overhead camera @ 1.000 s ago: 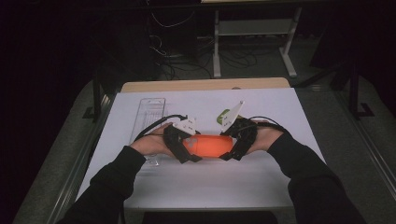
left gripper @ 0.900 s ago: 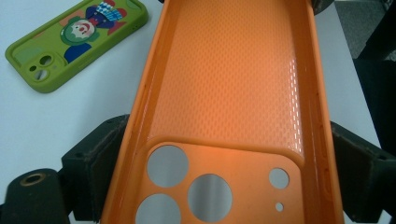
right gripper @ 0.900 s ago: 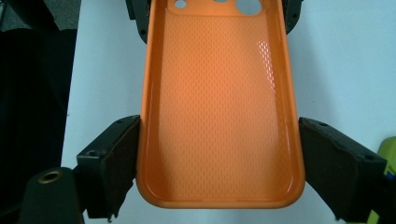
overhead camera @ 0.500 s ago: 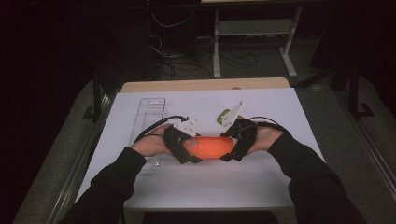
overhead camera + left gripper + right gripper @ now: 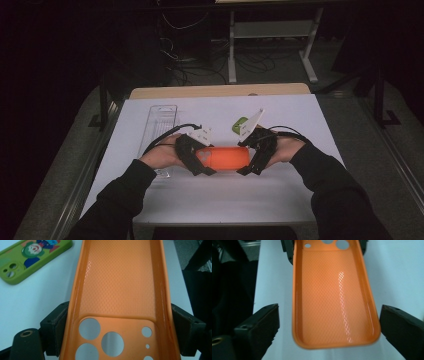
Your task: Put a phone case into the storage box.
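My left gripper point(image 5: 117, 332) clamps the orange phone case point(image 5: 120, 287) above the table point(image 5: 300, 115); my right gripper point(image 5: 329, 325) has just opened clear of it; green clown-printed case point(image 5: 30, 257) nearby, no readable writing

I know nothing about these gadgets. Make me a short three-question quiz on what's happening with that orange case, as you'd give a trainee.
1. True or false: the left gripper clamps the orange rubbery phone case at its camera-hole end.
2. Which gripper's jaws stand apart from the case's sides? A) left B) right
3. What lies on the white table sheet beside the orange case in the left gripper view?

Key
1. True: its pads press both long sides by the round holes.
2. B: its jaws have just been opening, with gaps showing on both sides of the case's plain end.
3. A green phone case with a cartoon picture.
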`<state>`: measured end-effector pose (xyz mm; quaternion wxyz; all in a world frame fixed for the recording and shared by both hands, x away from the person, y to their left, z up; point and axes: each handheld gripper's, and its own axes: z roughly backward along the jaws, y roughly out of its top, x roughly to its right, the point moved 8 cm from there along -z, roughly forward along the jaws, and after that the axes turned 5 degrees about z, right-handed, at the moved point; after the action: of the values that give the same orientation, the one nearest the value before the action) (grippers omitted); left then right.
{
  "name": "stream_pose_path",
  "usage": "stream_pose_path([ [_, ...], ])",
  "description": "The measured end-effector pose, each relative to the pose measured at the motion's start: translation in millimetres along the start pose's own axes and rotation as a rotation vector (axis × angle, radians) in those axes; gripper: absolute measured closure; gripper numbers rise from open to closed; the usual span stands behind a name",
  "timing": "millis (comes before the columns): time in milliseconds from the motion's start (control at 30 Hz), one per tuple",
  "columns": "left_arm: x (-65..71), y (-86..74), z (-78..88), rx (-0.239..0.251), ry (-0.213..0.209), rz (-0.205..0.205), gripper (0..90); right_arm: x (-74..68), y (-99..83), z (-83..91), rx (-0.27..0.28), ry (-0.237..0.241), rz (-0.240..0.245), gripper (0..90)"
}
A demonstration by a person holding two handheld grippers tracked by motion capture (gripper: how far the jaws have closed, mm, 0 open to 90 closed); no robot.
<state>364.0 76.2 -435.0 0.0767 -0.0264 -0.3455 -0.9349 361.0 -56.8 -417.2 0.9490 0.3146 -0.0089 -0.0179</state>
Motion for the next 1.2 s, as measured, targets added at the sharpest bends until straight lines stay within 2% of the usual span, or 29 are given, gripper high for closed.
stream_pose_path([
  [67, -1.8, -1.9, -0.2, -0.017, 0.021, 0.019, 15.8, 4.3, -3.7, 5.2, 0.014, -0.036, -0.023, 0.7],
  [100, -3.3, -3.8, -0.7, -0.031, 0.045, 0.051, 15.8, 6.1, -5.3, 7.5, 0.021, -0.056, -0.034, 0.6],
  [133, -3.3, -3.8, -0.7, -0.031, 0.045, 0.051, 15.8, 6.1, -5.3, 7.5, 0.021, -0.056, -0.034, 0.6],
  [200, -4.5, -5.2, -1.3, -0.038, 0.081, 0.088, 15.8, 10.0, -10.3, 13.5, 0.064, -0.093, -0.066, 0.6],
  [300, -5.3, -5.8, -1.1, -0.043, 0.107, 0.104, 15.7, 12.4, -16.3, 16.5, 0.084, -0.128, -0.1, 0.6],
  [333, -6.2, -5.3, -0.4, -0.038, 0.144, 0.134, 15.8, 13.0, -18.6, 17.1, 0.09, -0.145, -0.111, 0.6],
  [367, -5.5, -5.1, -0.8, -0.035, 0.151, 0.156, 15.7, 14.0, -20.8, 17.7, 0.098, -0.163, -0.13, 0.6],
  [400, -5.5, -5.1, -0.8, -0.035, 0.151, 0.156, 15.7, 14.0, -22.9, 18.3, 0.107, -0.169, -0.155, 0.6],
  [433, -5.5, -4.9, 0.1, -0.043, 0.177, 0.175, 15.7, 15.3, -24.9, 18.6, 0.129, -0.194, -0.172, 0.6],
  [467, -5.7, -4.7, -0.1, -0.041, 0.194, 0.186, 15.7, 13.9, -25.8, 19.3, 0.141, -0.203, -0.217, 0.6],
  [500, -7.4, -6.5, 2.2, -0.068, 0.206, 0.176, 15.7, 14.6, -27.8, 19.2, 0.157, -0.217, -0.25, 0.5],
  [533, -7.4, -6.5, 2.2, -0.068, 0.206, 0.176, 15.7, 14.6, -27.8, 19.2, 0.157, -0.217, -0.25, 0.5],
  [567, -8.0, -7.2, 2.1, -0.067, 0.232, 0.216, 15.7, 13.5, -31.4, 18.0, 0.198, -0.231, -0.326, 0.5],
  [633, -9.3, -7.9, 0.6, -0.059, 0.253, 0.262, 15.7, 13.7, -37.7, 15.8, 0.206, -0.249, -0.366, 0.3],
  [667, -11.3, -9.2, 2.0, -0.07, 0.263, 0.256, 15.7, 13.7, -40.1, 14.5, 0.204, -0.254, -0.373, 0.0],
  [700, -11.6, -9.5, 1.3, -0.062, 0.264, 0.283, 15.7, 13.7, -43.2, 13.2, 0.196, -0.269, -0.387, 0.0],
  [767, -13.5, -10.2, 1.2, -0.055, 0.275, 0.3, 15.7, 14.7, -48.5, 10.1, 0.176, -0.307, -0.413, 0.0],
  [800, -13.5, -10.2, 1.2, -0.055, 0.275, 0.3, 15.7, 14.7, -48.5, 10.1, 0.176, -0.307, -0.413, 0.0],
  [833, -14.8, -9.9, 0.7, -0.041, 0.284, 0.327, 15.6, 14.1, -52.2, 8.3, 0.179, -0.334, -0.44, 0.0],
  [867, -14.8, -9.9, 0.7, -0.041, 0.284, 0.327, 15.7, 14.1, -52.2, 8.3, 0.179, -0.334, -0.44, 0.0],
  [900, -15.6, -10.2, 0.5, -0.039, 0.287, 0.34, 15.7, 12.8, -52.8, 7.9, 0.184, -0.335, -0.457, 0.0],
  [933, -17.0, -11.7, 1.1, -0.056, 0.294, 0.346, 15.6, 13.4, -55.1, 6.0, 0.2, -0.369, -0.485, 0.0],
  [967, -17.0, -11.7, 1.1, -0.056, 0.294, 0.346, 15.6, 13.4, -55.1, 6.0, 0.2, -0.369, -0.485, 0.0],
  [1000, -17.5, -12.4, 1.0, -0.059, 0.305, 0.351, 15.6, 12.6, -57.1, 5.0, 0.208, -0.398, -0.516, 0.0],
  [1067, -18.0, -12.7, 1.8, -0.054, 0.31, 0.359, 15.6, 13.0, -57.4, 4.6, 0.217, -0.41, -0.52, 0.0],
  [1100, -17.6, -13.3, 2.0, -0.053, 0.31, 0.372, 15.6, 12.9, -59.0, 4.0, 0.235, -0.44, -0.558, 0.0],
  [1133, -18.2, -14.2, 2.2, -0.056, 0.313, 0.374, 15.6, 12.9, -59.0, 4.0, 0.235, -0.44, -0.558, 0.0],
  [1167, -19.0, -15.0, 2.5, -0.053, 0.318, 0.384, 15.6, 11.6, -60.2, 2.1, 0.254, -0.45, -0.597, 0.0],
  [1200, -19.6, -15.9, 2.8, -0.054, 0.319, 0.392, 15.6, 11.6, -60.2, 2.1, 0.254, -0.45, -0.597, 0.0],
])
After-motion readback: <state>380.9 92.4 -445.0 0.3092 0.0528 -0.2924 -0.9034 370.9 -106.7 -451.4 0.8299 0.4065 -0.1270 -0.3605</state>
